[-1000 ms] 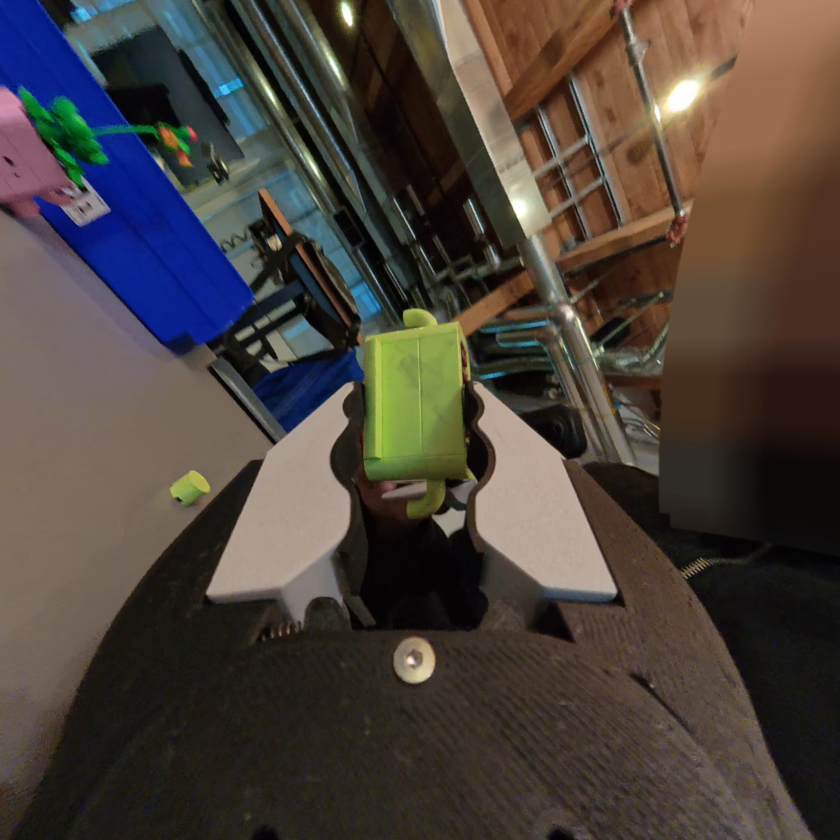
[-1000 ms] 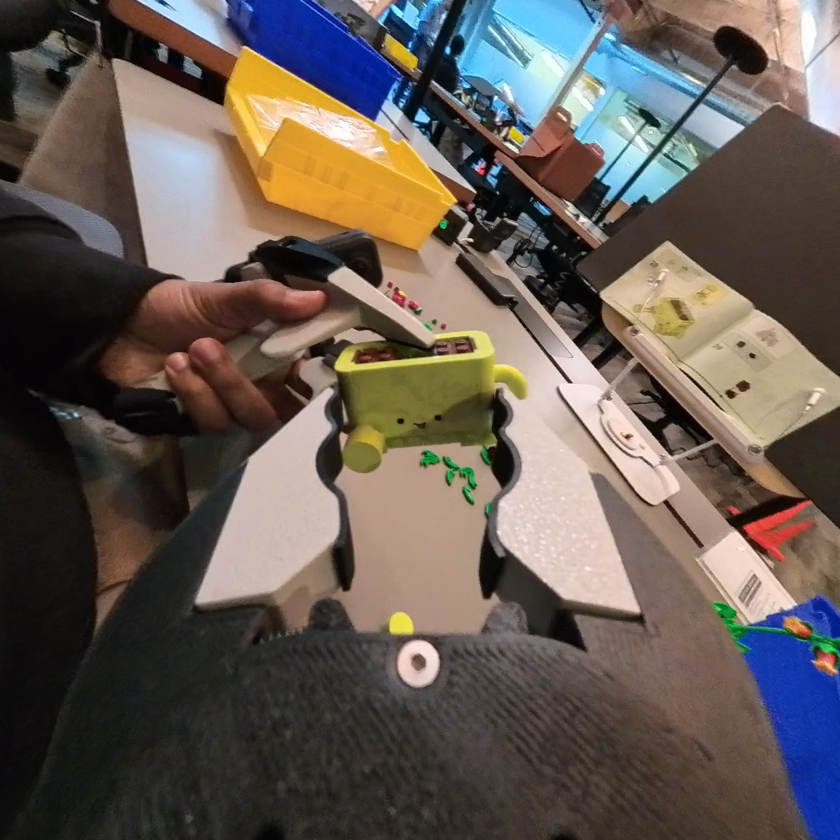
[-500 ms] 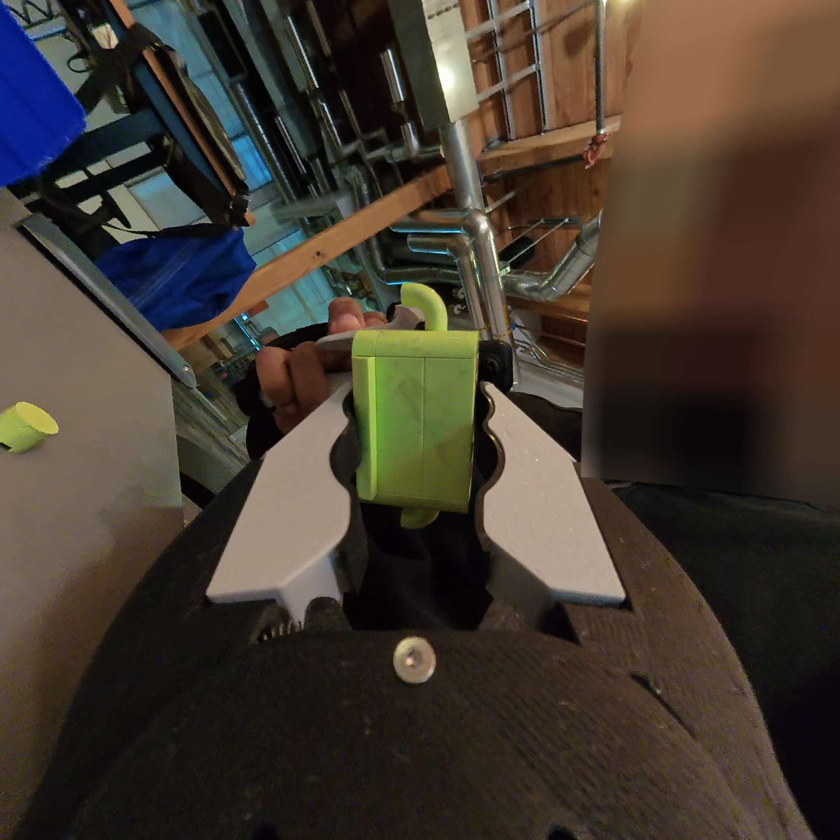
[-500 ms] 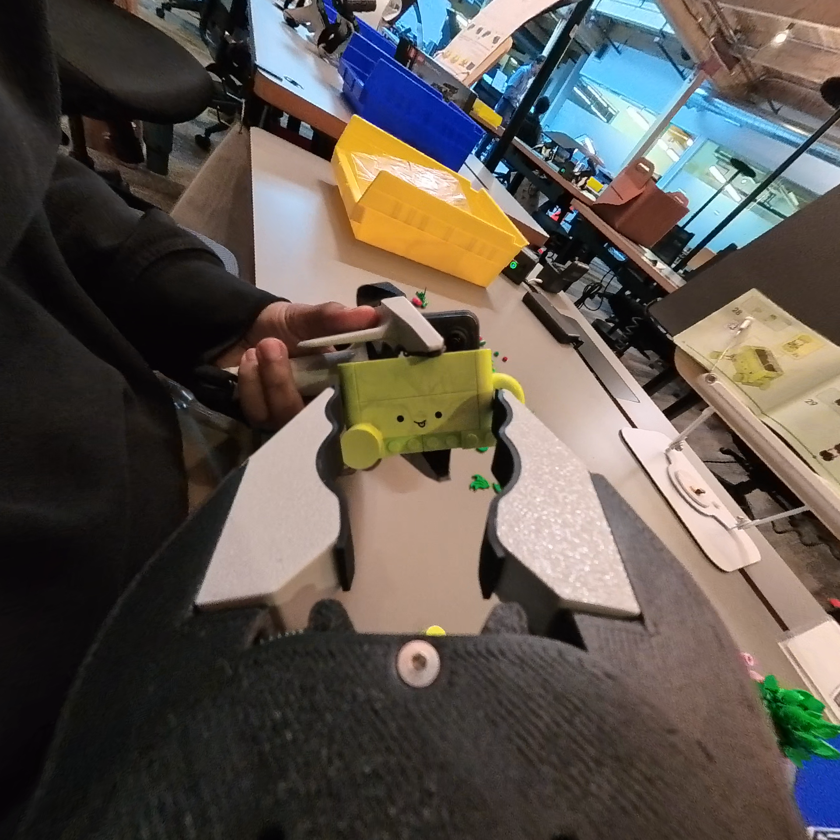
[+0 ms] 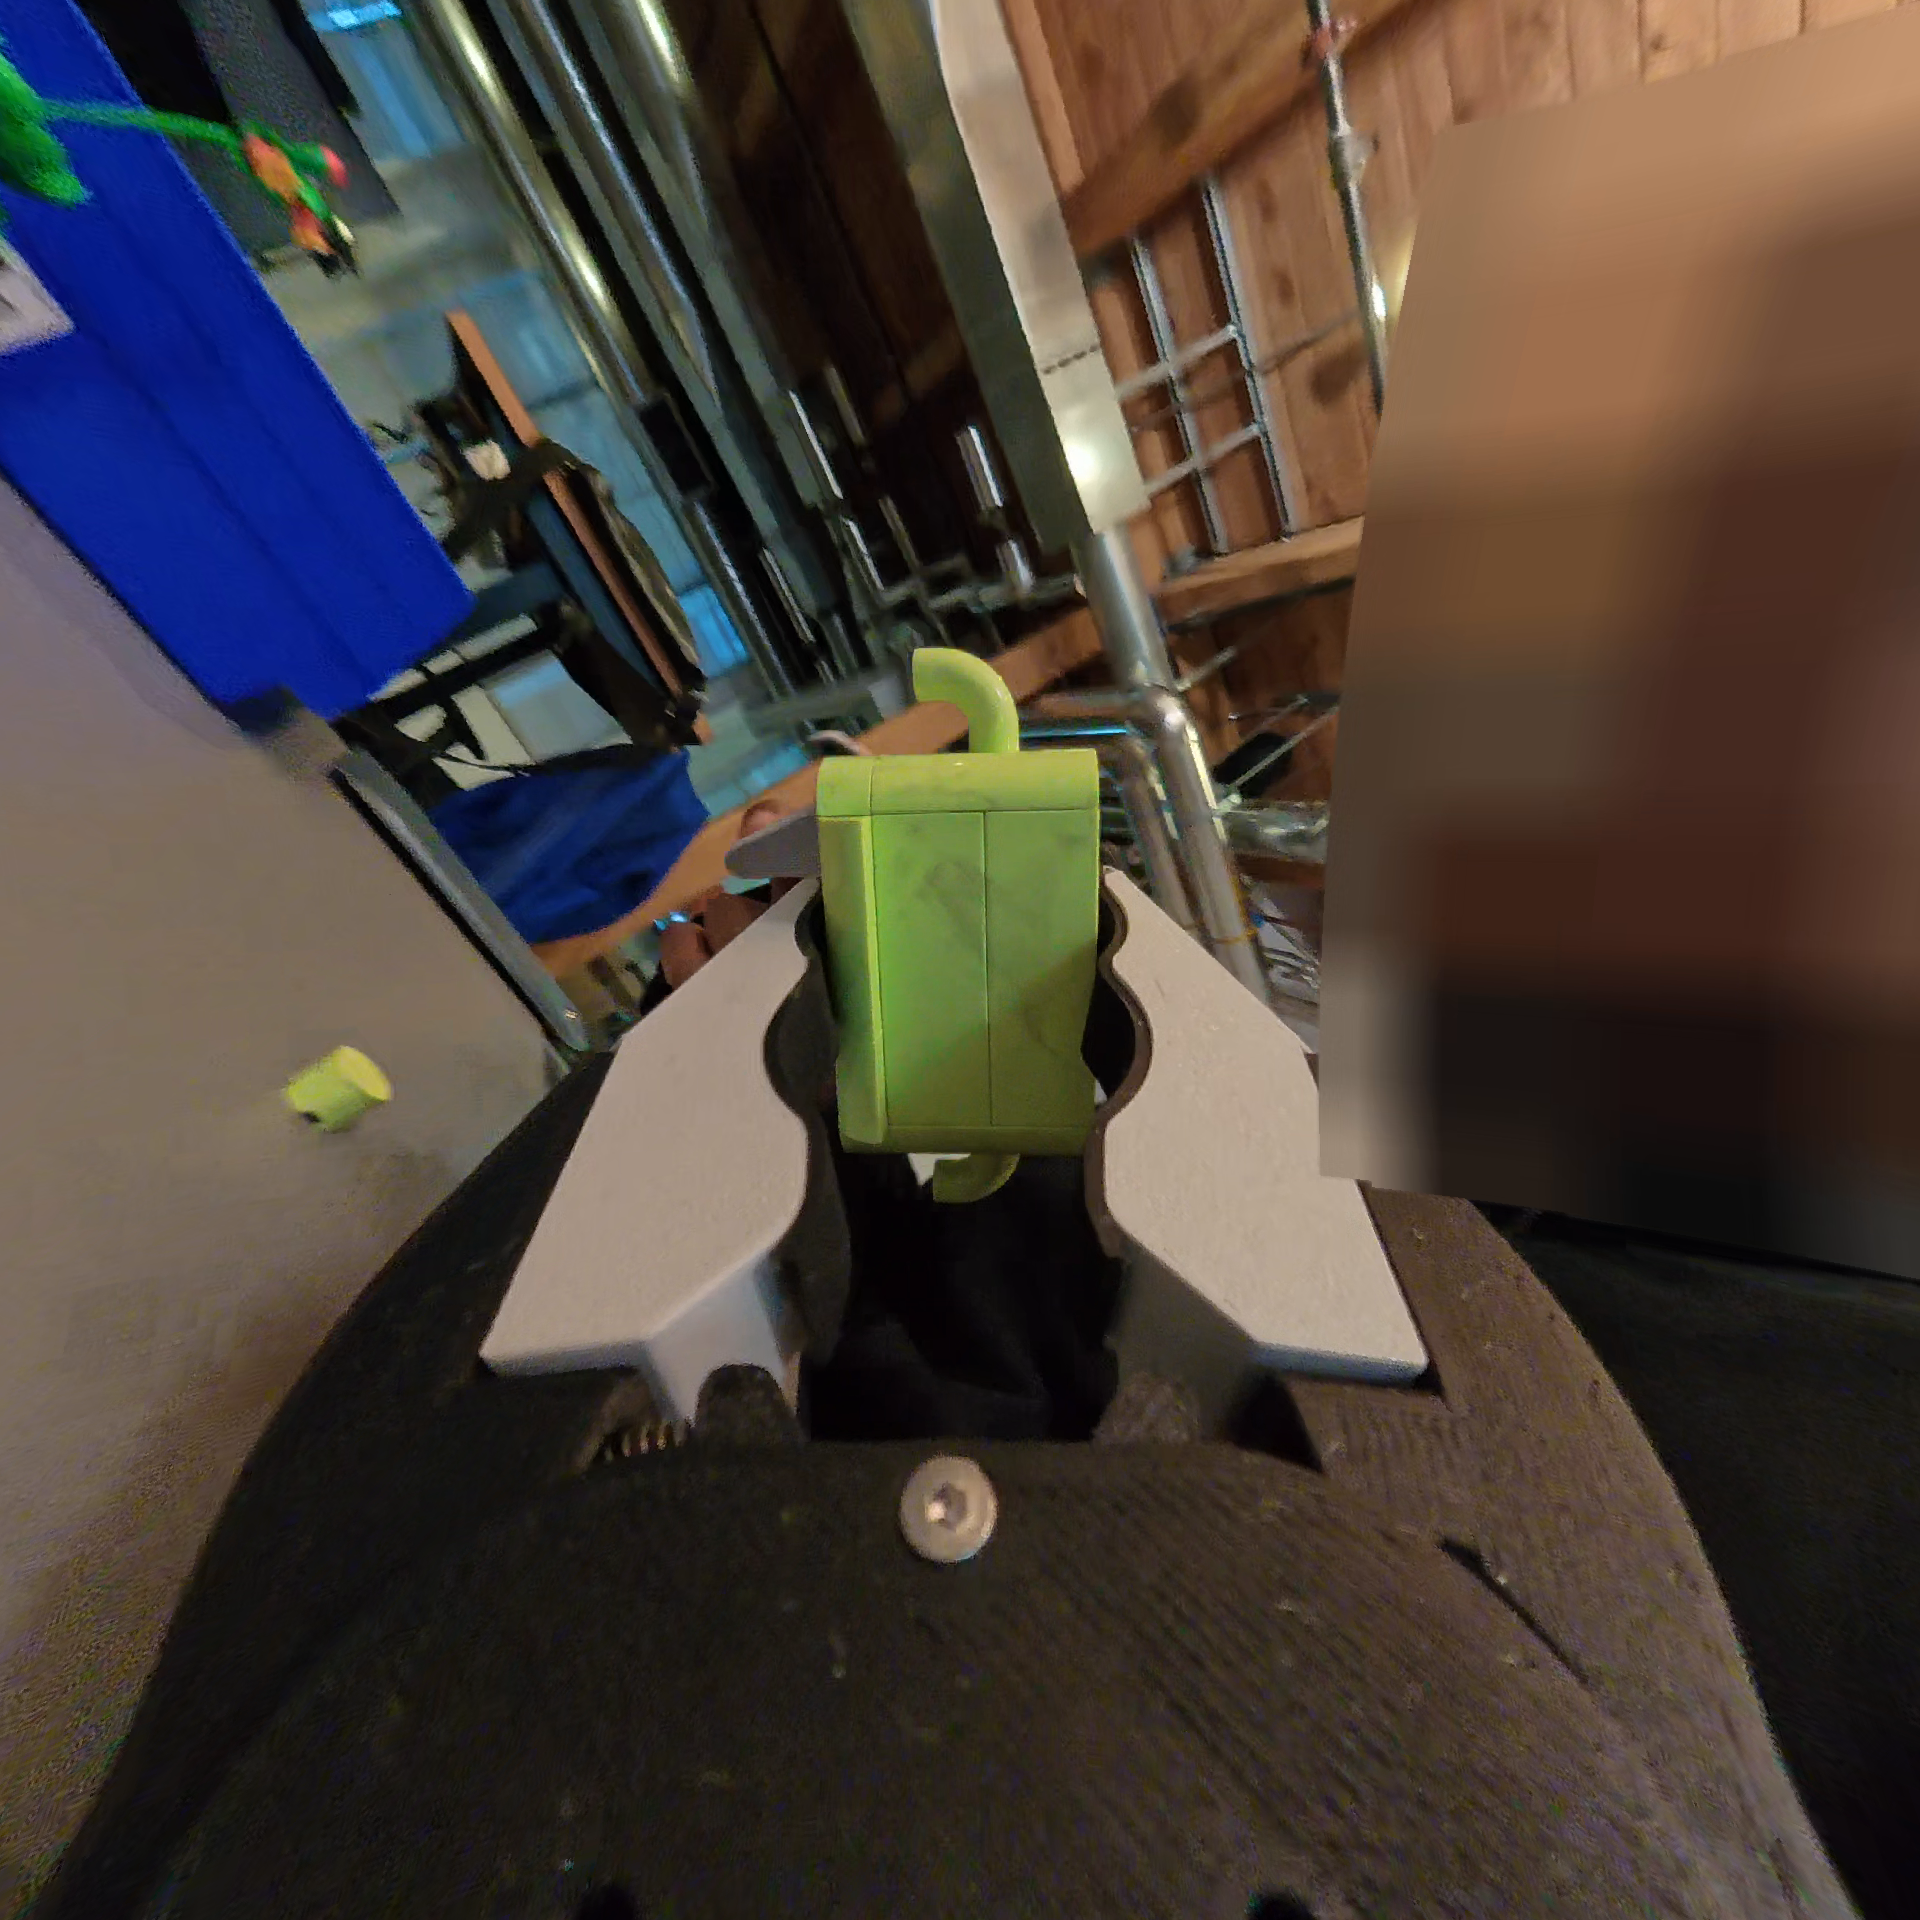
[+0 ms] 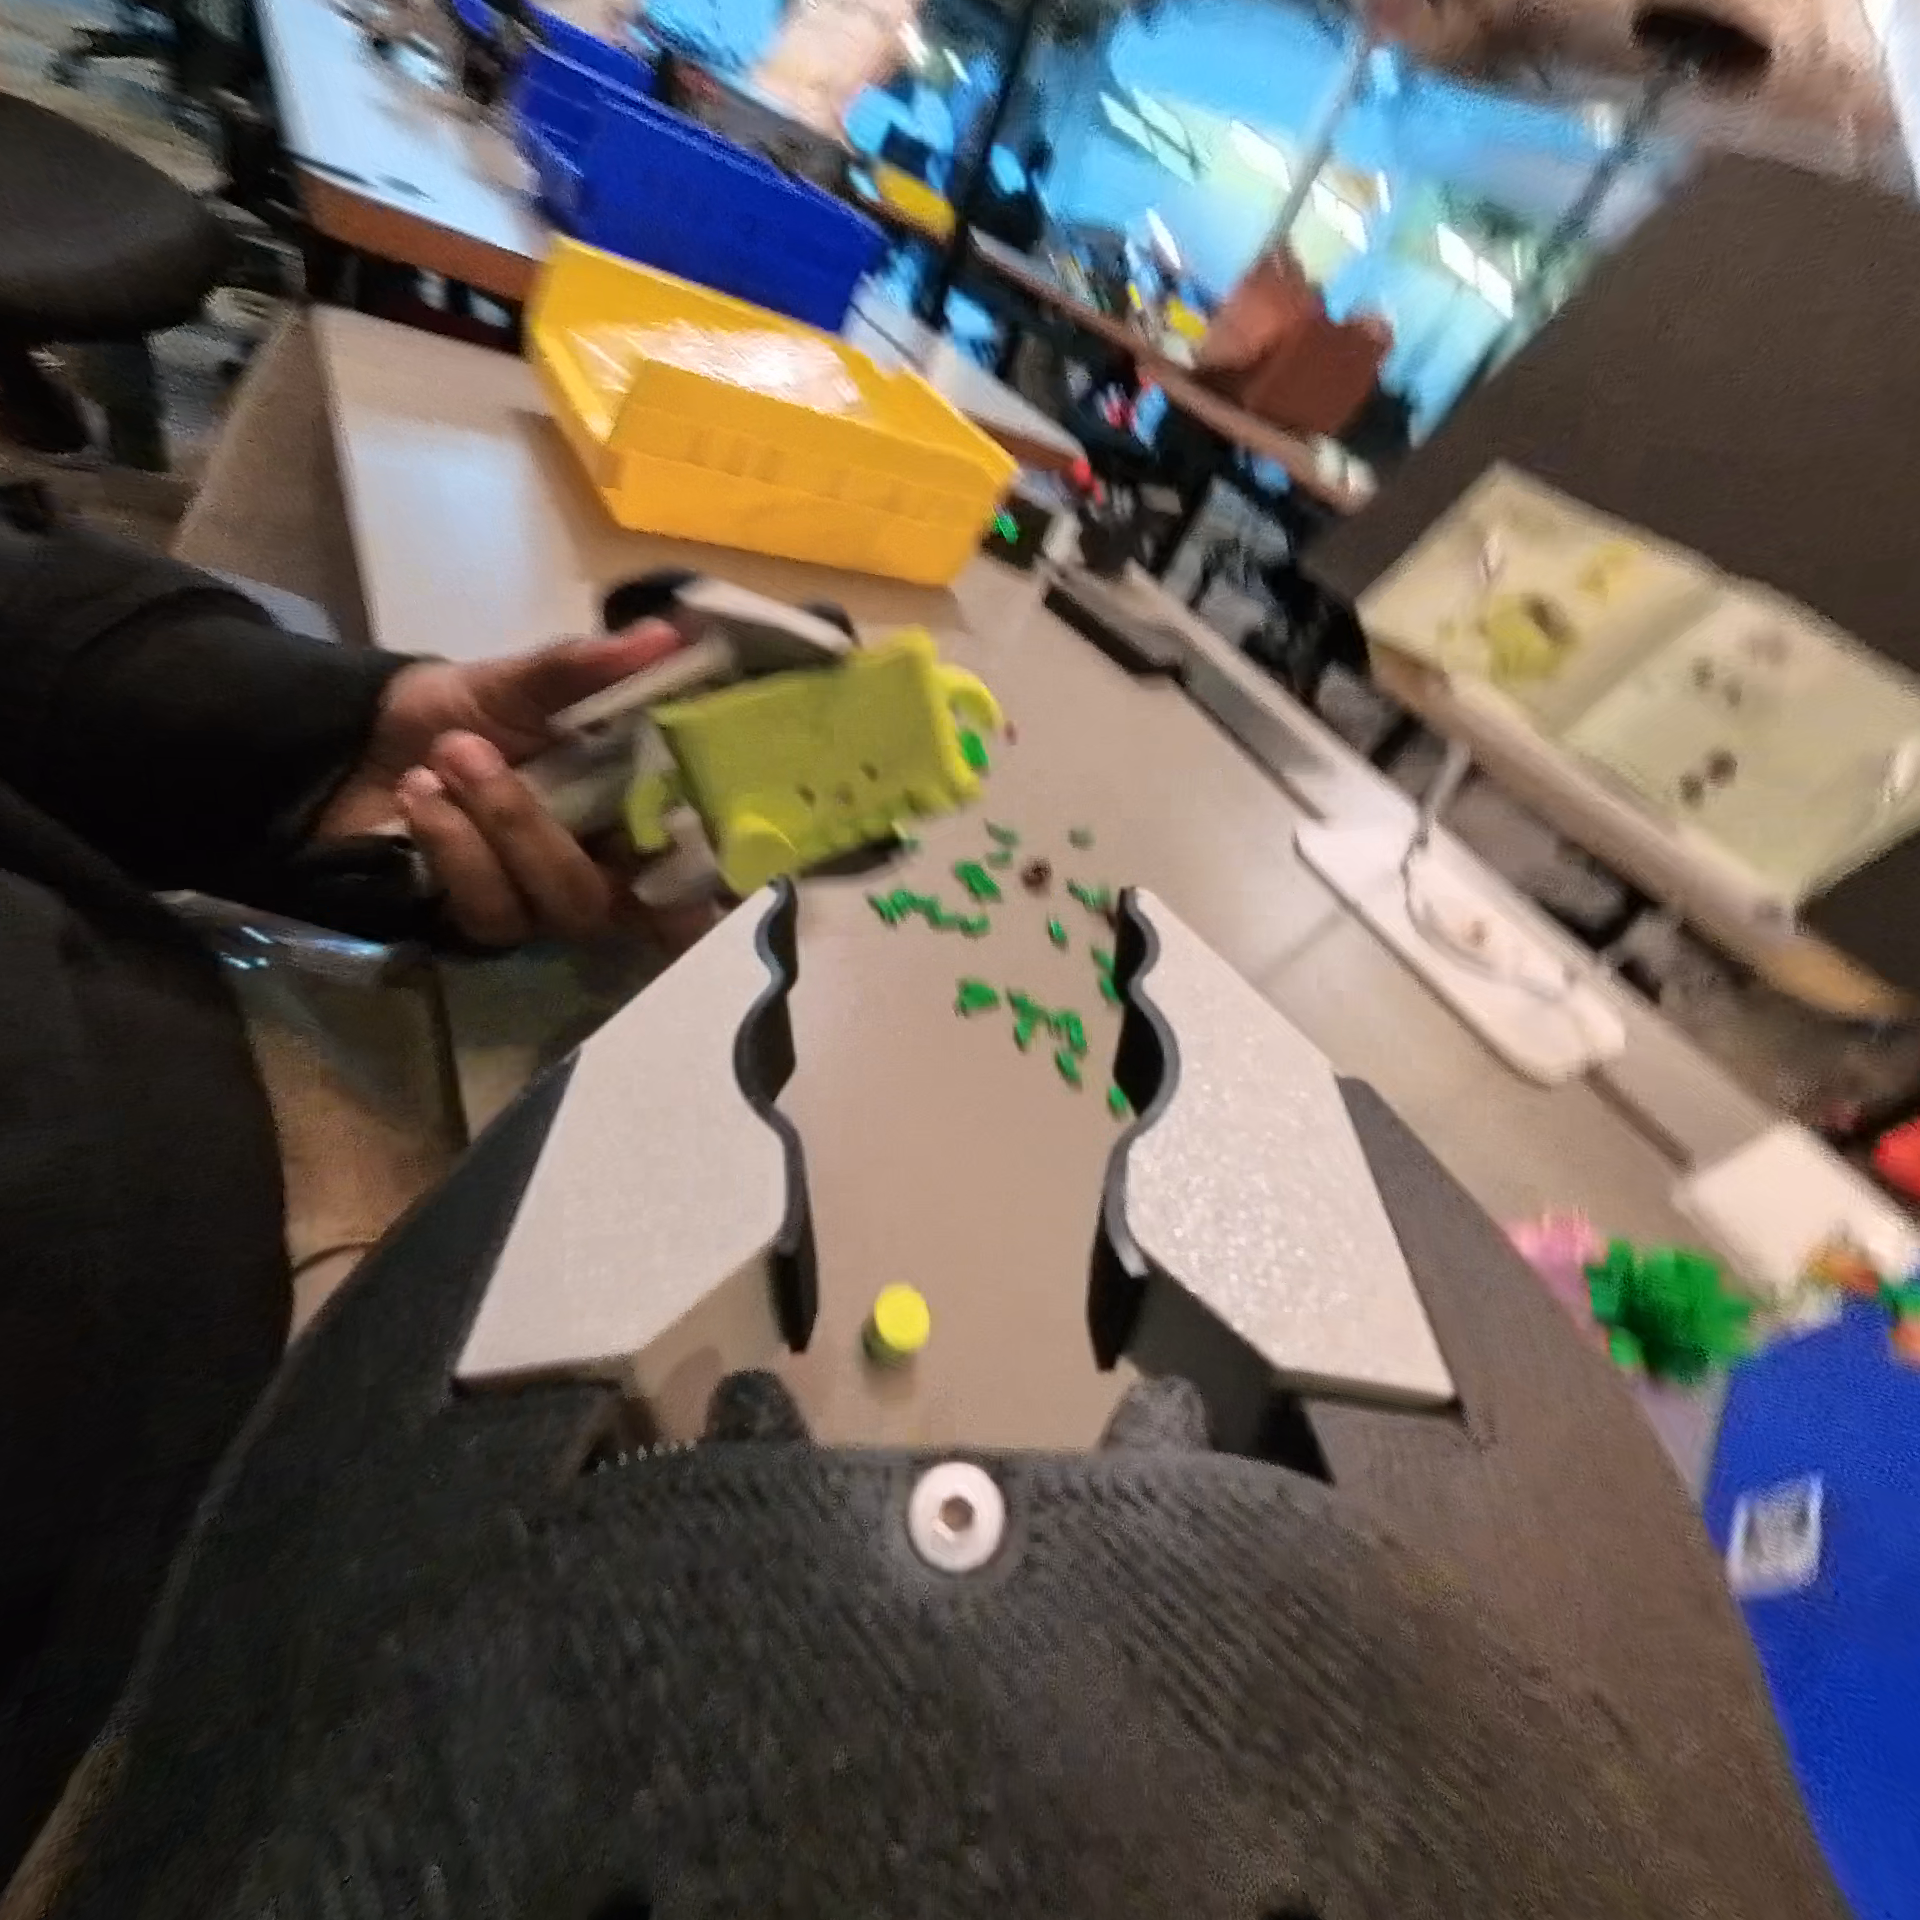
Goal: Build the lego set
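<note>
The left gripper (image 5: 961, 997) is clamped on the lime lego body (image 5: 966, 951); its 2 hooks poke out at 12 and 6. The right gripper (image 6: 951, 987) is spread, holding nothing. It's probably light, rigid and slick, so I'd grip the flat sides, not the hooks.

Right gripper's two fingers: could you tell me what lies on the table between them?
In the right wrist view, a small lime-green cylinder piece lies on the table between the open right gripper's fingers, near their base.

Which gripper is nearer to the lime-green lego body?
Left. The left gripper is shut on the lime-green lego body; the right gripper is open, apart, below it.
</note>
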A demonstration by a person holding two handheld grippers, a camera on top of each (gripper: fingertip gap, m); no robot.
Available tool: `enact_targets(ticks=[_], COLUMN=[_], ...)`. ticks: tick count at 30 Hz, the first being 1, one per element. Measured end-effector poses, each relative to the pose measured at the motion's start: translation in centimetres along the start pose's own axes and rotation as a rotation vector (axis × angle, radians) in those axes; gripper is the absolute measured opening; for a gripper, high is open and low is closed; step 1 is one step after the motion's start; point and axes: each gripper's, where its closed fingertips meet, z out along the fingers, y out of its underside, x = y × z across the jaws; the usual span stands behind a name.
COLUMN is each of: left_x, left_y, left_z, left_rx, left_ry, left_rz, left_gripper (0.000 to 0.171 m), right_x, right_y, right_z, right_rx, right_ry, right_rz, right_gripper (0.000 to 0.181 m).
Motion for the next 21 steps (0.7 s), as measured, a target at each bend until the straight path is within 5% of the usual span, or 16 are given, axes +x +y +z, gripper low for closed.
enact_targets(ticks=[4,7,21], left_x=[-0.6,-2.0,-3.6], left_y=[-0.5,-0.3,0.7], left_z=[-0.5,-0.8,-0.8], left_rx=[-0.025,-0.050,-0.126], left_ry=[-0.077,-0.180,-0.249], left_rz=[0.065,0.095,0.001], left_gripper=[0.045,0.045,0.044], right_x=[0.2,-0.6,-2.0], right_y=[7.2,10.3,12.9], right_z=[-0.8,-1.2,1.1], right_rx=[-0.320,-0.456,-0.609], right_ry=[-0.137,-0.244,-0.469], right_rz=[0.184,0.185,0.109], right_gripper=[0.060,0.033,0.014])
